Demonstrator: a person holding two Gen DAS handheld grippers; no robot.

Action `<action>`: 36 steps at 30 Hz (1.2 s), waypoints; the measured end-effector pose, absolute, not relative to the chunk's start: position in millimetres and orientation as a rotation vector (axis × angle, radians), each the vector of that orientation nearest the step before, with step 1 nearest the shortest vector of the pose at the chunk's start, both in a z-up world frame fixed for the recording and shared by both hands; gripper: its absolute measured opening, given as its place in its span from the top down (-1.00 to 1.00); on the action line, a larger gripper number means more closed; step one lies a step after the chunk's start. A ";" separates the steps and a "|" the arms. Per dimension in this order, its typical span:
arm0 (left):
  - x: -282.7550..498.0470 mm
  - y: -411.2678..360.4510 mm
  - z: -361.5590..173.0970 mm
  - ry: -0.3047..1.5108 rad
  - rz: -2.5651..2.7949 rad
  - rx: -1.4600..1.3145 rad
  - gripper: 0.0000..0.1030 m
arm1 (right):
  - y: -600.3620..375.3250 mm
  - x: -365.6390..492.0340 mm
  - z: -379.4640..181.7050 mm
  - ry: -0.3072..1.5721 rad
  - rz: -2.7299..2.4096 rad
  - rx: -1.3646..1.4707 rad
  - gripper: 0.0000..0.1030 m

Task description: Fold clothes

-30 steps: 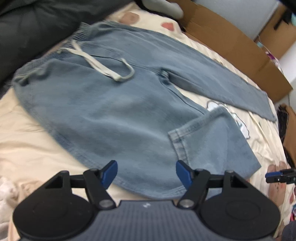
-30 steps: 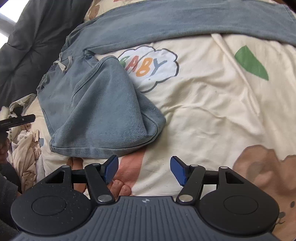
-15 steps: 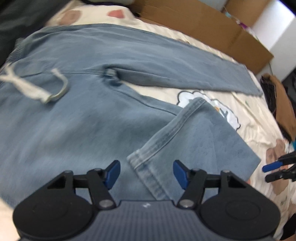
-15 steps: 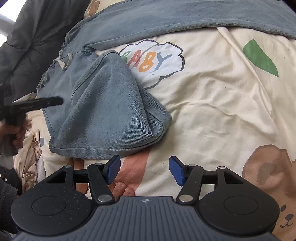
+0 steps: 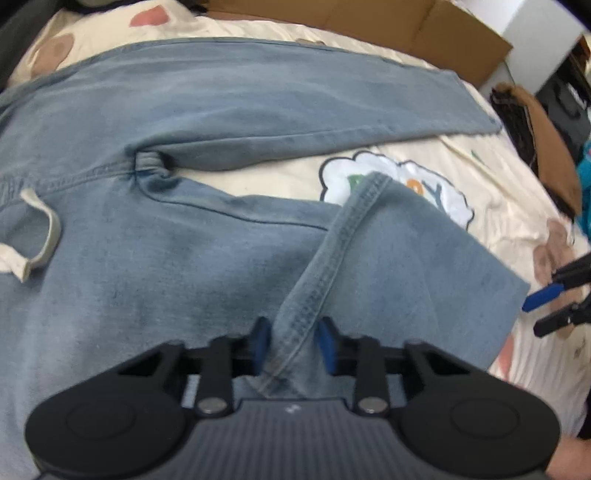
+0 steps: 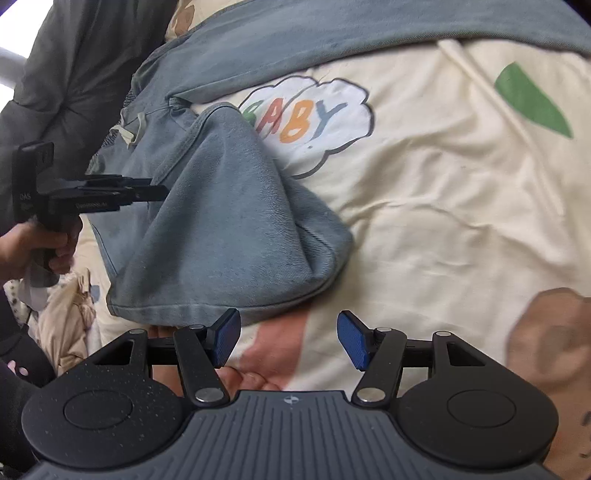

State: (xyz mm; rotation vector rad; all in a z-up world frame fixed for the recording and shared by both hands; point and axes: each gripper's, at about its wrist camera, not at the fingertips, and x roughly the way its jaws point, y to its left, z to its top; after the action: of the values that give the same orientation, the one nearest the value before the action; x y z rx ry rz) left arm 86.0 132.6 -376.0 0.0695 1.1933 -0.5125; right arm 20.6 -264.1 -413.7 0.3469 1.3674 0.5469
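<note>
Left wrist view, from left to right: white drawstring (image 5: 40, 236) looped on the waist end of the jeans (image 5: 155, 266), spread flat over a cream printed bedsheet (image 5: 491, 177); upper leg stretched straight across toward a cardboard box (image 5: 424, 33) at the far edge; lower leg doubled back on itself, its stitched hem (image 5: 332, 251) running down into the left gripper (image 5: 291, 345). Jaws just closing, blue pads (image 5: 258, 343) on either side of the hem, fabric bunched between them; pinched firmly or not, cannot tell. At far right, right gripper (image 5: 554, 306) hovering beside the folded leg, spread apart, holding nothing. Right wrist view, left to right: dark grey duvet (image 6: 74, 74) along the edge, a hand (image 6: 40, 243) gripping the left gripper's handle, black fingers reaching into the folded denim; folded leg lying as a rounded flap partly over a cloud print reading "BABY" (image 6: 310, 118); green leaf print (image 6: 528, 99) further right. Right gripper (image 6: 288, 339) low in front, jaws spread wide, over bare sheet just beside the fold's near edge.
</note>
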 end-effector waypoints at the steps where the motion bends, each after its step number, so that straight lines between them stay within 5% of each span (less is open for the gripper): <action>1: 85.1 133.4 -373.9 1.195 -0.525 0.056 0.63 | -261.6 21.8 -416.9 1.370 0.553 0.358 -0.24; 8: 83.2 145.6 -364.1 1.207 -0.572 0.004 0.67 | -244.1 34.5 -436.3 1.375 0.589 0.428 -0.17; 9: 84.2 147.7 -366.1 1.212 -0.576 -0.015 0.67 | -242.2 36.3 -438.4 1.378 0.590 0.427 -0.09; 11: 85.8 151.8 -369.1 1.223 -0.582 -0.049 0.68 | -240.1 39.0 -440.9 1.380 0.592 0.427 0.45; 15: 87.9 157.4 -371.2 1.255 -0.593 -0.116 0.69 | -242.9 41.7 -437.0 1.367 0.612 0.457 0.77; 36: 37.0 152.4 -308.6 1.221 -0.594 -0.252 0.71 | -283.0 66.3 -345.3 1.174 0.603 0.298 0.91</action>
State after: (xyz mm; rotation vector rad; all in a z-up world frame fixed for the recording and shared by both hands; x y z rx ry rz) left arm 37.0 152.4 -308.6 -0.2524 1.2214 -0.5938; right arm 66.3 -283.0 -345.3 0.2977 1.1738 0.6034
